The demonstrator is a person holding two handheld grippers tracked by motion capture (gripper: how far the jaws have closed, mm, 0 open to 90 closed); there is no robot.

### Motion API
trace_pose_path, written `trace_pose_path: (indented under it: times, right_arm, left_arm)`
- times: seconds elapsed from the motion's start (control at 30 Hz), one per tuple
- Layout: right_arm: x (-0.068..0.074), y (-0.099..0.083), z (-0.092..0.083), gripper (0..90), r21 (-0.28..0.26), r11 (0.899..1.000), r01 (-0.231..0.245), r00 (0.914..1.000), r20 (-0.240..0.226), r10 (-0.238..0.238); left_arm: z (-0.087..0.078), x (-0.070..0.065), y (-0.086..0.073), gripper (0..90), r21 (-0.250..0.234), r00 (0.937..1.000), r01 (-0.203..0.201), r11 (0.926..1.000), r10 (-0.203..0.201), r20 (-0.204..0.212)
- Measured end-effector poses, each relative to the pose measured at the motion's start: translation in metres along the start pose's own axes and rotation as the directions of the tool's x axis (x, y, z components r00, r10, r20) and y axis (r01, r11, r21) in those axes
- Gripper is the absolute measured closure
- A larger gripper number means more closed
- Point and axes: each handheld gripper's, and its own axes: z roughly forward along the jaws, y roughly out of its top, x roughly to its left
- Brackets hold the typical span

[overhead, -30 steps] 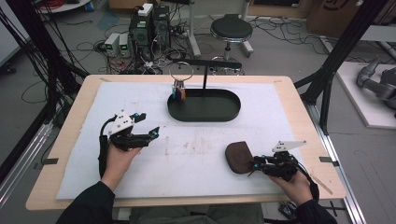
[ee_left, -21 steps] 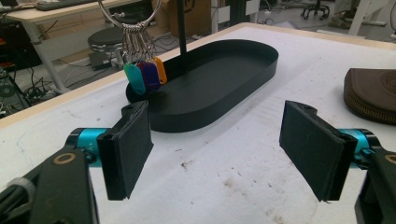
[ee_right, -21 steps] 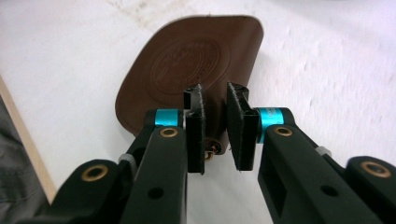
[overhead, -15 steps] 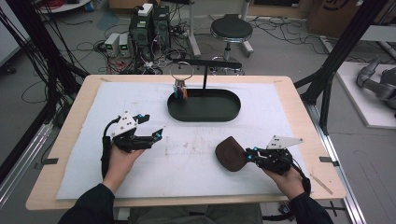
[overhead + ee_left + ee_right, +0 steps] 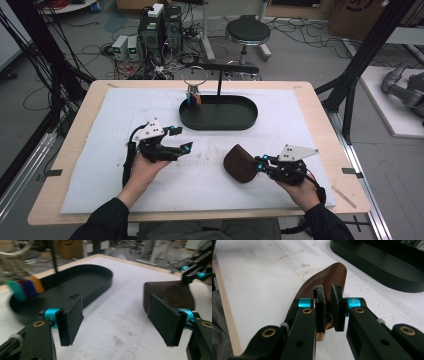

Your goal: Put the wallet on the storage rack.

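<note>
Fingers (image 5: 336,307) around rounded brown leather pouch (image 5: 240,162)

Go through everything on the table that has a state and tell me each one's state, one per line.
Right gripper: shut on the brown pouch, jaws just closed.
Brown pouch: gripped at one end, its other end on the white mat.
Left gripper: open, nothing between the jaws.
Black tray: flat on the mat, unheld.
Coloured tags: hanging from the stand's ring.
</note>
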Motion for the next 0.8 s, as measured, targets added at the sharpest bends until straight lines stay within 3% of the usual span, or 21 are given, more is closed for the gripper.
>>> trace_pose_path:
  times: [0.2,0.47,0.6,0.67,0.8]
  right_arm:
    - [0.002,0.001,-0.001,84.5,-0.006,1.0,0.027,0.9996,-0.007,-0.027]
    - [0.004,0.001,-0.002,84.5,-0.012,0.998,0.057,0.9982,-0.021,-0.057]
    - [0.006,0.001,-0.003,84.5,-0.014,0.997,0.071,0.9971,-0.028,-0.071]
    - [0.006,0.001,-0.003,84.5,-0.015,0.997,0.076,0.9965,-0.033,-0.077]
    - [0.007,0.001,-0.004,84.5,-0.017,0.997,0.081,0.996,-0.037,-0.081]
  left_arm:
    - [0.026,-0.01,0.003,37.7,0.058,0.9961,-0.003,0.9983,-0.002,0.089]
    - [0.058,-0.021,0.004,41.4,0.121,0.9773,-0.022,0.9924,-0.005,0.212]
    - [0.074,-0.025,0.004,43.8,0.143,0.9693,-0.033,0.9891,-0.003,0.246]
    - [0.079,-0.026,0.004,43.5,0.139,0.9696,-0.029,0.9899,-0.006,0.245]
    - [0.092,-0.027,0.001,43.8,0.15,0.9638,-0.014,0.9886,-0.026,0.265]
